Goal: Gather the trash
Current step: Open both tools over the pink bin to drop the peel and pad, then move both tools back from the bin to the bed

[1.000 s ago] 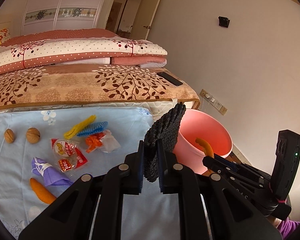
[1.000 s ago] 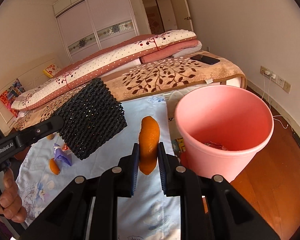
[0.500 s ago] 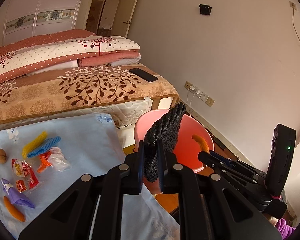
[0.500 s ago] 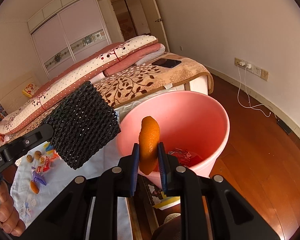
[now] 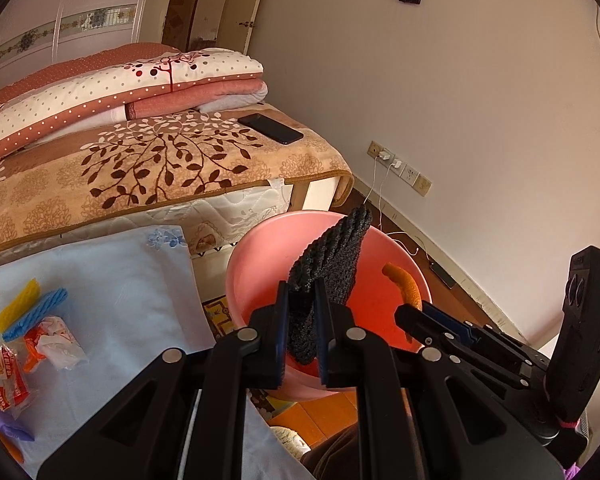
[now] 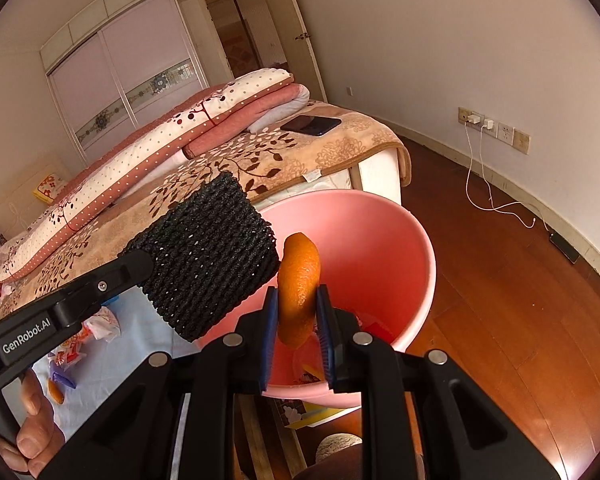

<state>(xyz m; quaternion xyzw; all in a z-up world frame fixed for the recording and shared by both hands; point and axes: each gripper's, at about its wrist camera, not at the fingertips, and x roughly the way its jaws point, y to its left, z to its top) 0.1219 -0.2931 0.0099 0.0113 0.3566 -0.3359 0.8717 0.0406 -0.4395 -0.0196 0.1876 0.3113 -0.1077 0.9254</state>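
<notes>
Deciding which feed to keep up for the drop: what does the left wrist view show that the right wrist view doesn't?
Left wrist only: the yellow and blue foam strips on the light blue sheet.

Right wrist only: scraps already lying in the pink bucket's bottom, and the hand carrying the left tongs.

Both: the bucket, the left tongs shut on the black foam net, the right tongs shut on the orange peel, and the phone on the bed.

We see black foam netting (image 5: 326, 264) and curled orange peel (image 6: 299, 286) upright over our pink bucket (image 6: 420, 280), wrappers (image 5: 56, 340) on the sheet.
</notes>
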